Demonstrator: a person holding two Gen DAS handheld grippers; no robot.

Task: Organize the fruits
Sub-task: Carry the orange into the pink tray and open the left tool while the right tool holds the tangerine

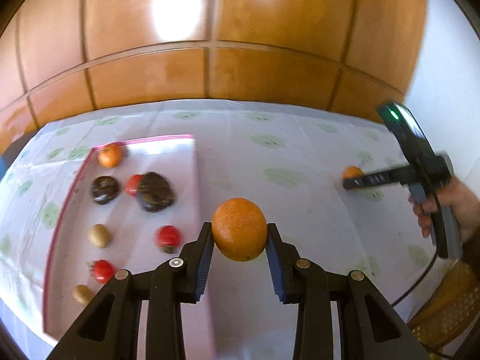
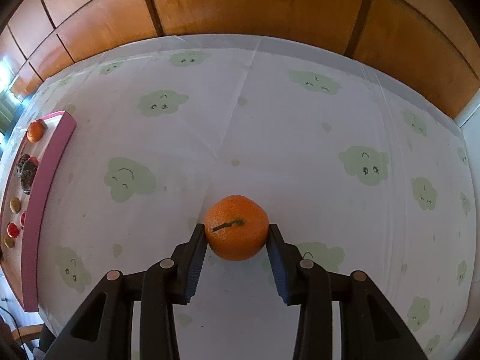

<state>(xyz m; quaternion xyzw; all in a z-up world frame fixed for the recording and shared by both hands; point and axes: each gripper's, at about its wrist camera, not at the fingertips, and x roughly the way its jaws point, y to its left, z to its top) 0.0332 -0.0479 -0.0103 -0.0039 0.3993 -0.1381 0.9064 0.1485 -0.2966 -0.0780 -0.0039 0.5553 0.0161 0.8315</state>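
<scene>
Tablecloth (image 2: 270, 138) under right claw (image 2: 237, 231) clamping mandarin (image 2: 237, 228).

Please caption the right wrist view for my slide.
Right gripper shut on a round orange tangerine above the cloud-print tablecloth.

I am looking at a wall of glossy orange-brown wood panels (image 1: 240, 69) rising behind the worktop (image 2: 270, 138), which is wearing a pale cloth (image 1: 294, 150) printed with green cloud faces. Light is glaring off one panel. A white wall (image 1: 450, 75) is showing at right, a woven chair (image 1: 447, 306) below it.
</scene>
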